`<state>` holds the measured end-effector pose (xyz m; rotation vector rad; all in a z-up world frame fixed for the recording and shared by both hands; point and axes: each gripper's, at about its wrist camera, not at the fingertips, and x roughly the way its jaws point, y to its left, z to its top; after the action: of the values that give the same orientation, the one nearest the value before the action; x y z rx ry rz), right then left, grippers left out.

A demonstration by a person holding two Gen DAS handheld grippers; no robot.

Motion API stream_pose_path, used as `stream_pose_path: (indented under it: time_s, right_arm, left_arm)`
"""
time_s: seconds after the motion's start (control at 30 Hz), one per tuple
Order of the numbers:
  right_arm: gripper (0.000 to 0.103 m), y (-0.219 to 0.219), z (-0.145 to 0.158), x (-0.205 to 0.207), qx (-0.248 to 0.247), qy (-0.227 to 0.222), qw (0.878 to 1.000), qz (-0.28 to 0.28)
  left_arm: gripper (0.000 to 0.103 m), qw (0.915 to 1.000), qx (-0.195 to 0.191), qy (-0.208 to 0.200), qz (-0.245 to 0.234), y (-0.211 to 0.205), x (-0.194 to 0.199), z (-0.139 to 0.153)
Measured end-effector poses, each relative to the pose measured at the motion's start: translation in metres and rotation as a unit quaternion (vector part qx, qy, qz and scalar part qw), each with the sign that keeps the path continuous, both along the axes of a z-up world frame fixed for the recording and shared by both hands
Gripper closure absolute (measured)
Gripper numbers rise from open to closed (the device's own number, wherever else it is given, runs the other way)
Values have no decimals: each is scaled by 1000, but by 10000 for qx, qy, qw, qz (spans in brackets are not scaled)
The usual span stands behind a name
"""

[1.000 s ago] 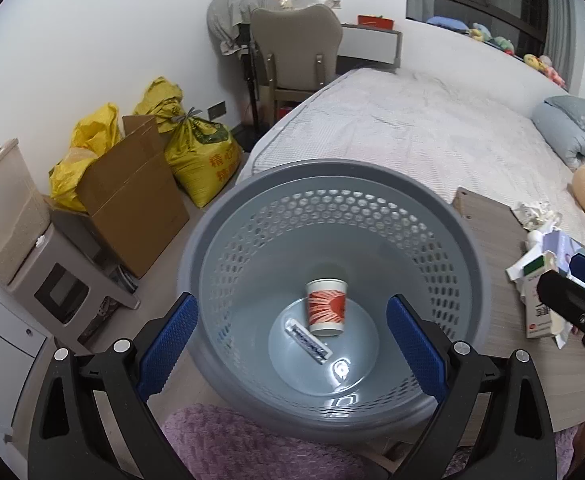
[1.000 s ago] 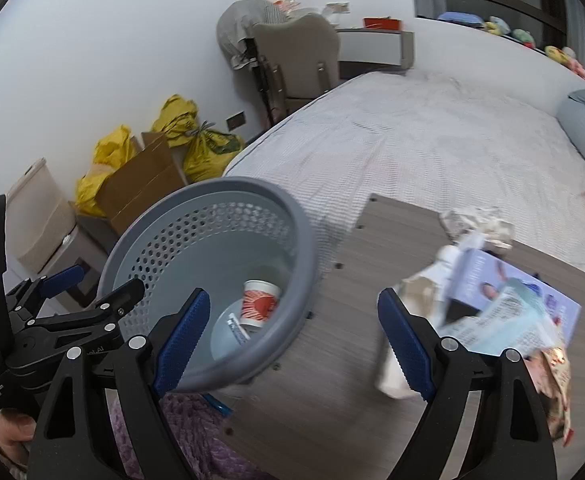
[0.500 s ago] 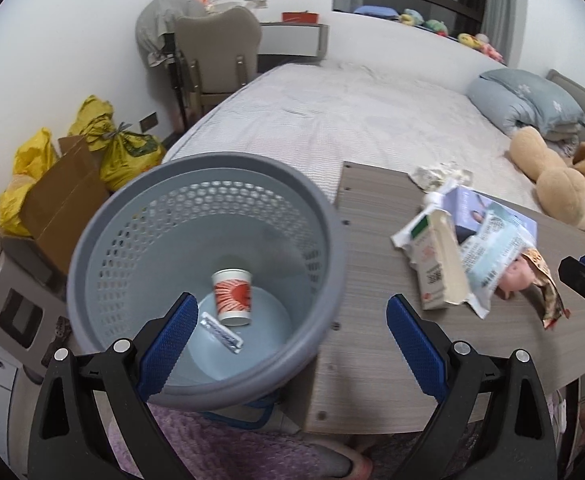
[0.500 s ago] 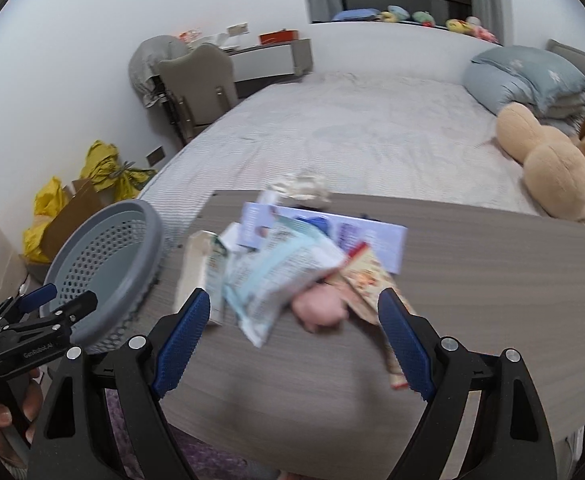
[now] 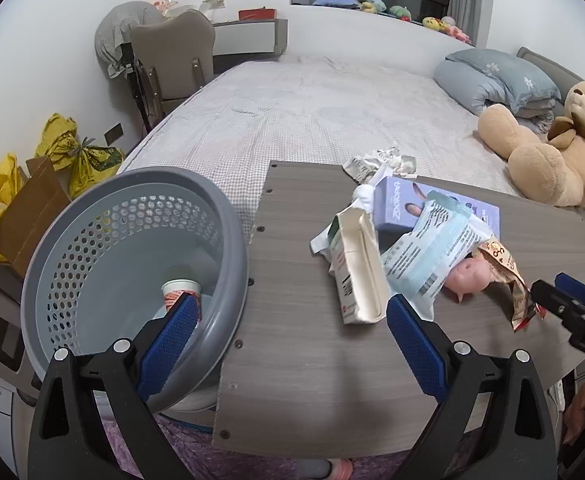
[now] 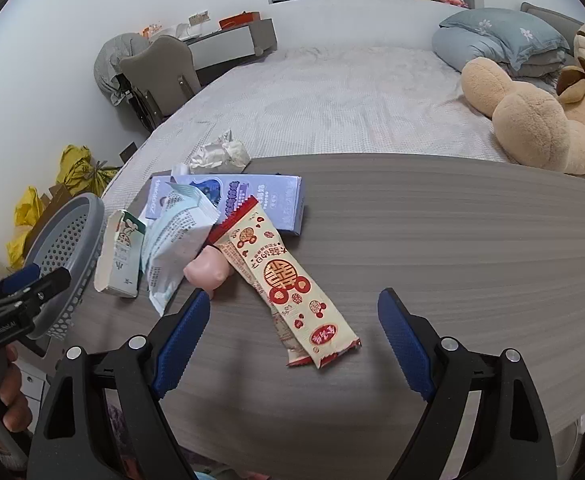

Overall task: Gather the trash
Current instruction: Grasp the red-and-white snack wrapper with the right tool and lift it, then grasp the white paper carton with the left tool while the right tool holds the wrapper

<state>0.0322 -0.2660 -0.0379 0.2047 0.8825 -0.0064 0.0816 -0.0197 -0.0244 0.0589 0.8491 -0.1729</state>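
A grey perforated basket (image 5: 92,240) stands left of the wooden table (image 5: 292,360), with a red and white paper cup (image 5: 180,290) inside. On the table lies a pile of trash: a milk carton (image 5: 358,268), a purple box (image 5: 404,204), a pale blue wrapper (image 5: 432,252), a pink lump (image 5: 468,280) and crumpled tissue (image 5: 380,164). My left gripper (image 5: 290,308) is open and empty, straddling the basket rim and the table edge. My right gripper (image 6: 294,300) is open over the table. The red and cream snack wrapper (image 6: 284,280) lies between its fingers, untouched by the pads.
Behind the table is a bed (image 5: 312,112) with a teddy bear (image 6: 540,120) and pillows (image 6: 500,36). A chair (image 5: 172,56), yellow bags (image 5: 76,152) and a cardboard box (image 5: 32,208) stand at the left wall. A hand (image 6: 8,400) holds the left gripper (image 6: 40,280).
Both grippers have swung right, away from the basket and over the table. The trash pile now sits ahead of the right gripper. Both stay open.
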Motion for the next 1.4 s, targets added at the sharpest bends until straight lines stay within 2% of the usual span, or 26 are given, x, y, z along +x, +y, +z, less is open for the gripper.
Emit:
stream_pose_path:
  time_s: [0.2,0.37,0.53,0.7,0.77,0.97,1.4]
  right_arm:
    - [21,4,-16,21,-195,201,9992,278]
    - [21,7,-24,35,-513,266,9972,480]
    - [22,8,-26,39,-561,211,9966,570]
    - [36,11,-29,43,-563,299,9960,634]
    - [51,15,-29,43,-591,337,9954,676]
    - [66,17,-26,37,-430,275,9965,662]
    - [70,7,-7,9,3,-108,9993,364]
  left_arm:
    - [10,9999,102,101,21,-13,9,-3]
    - [10,9997,140,199,52,-15,13,-5]
    - [10,9996,197,204,61,-18,14,-5]
    - [10,9995,198,220,76,-18,14,-4]
    - [10,9995,208,210,67,-18,14,-4]
    - [10,9995,240,185,48,-20,11,-5]
    - [10,9997,160,197,7,-22,2,-5]
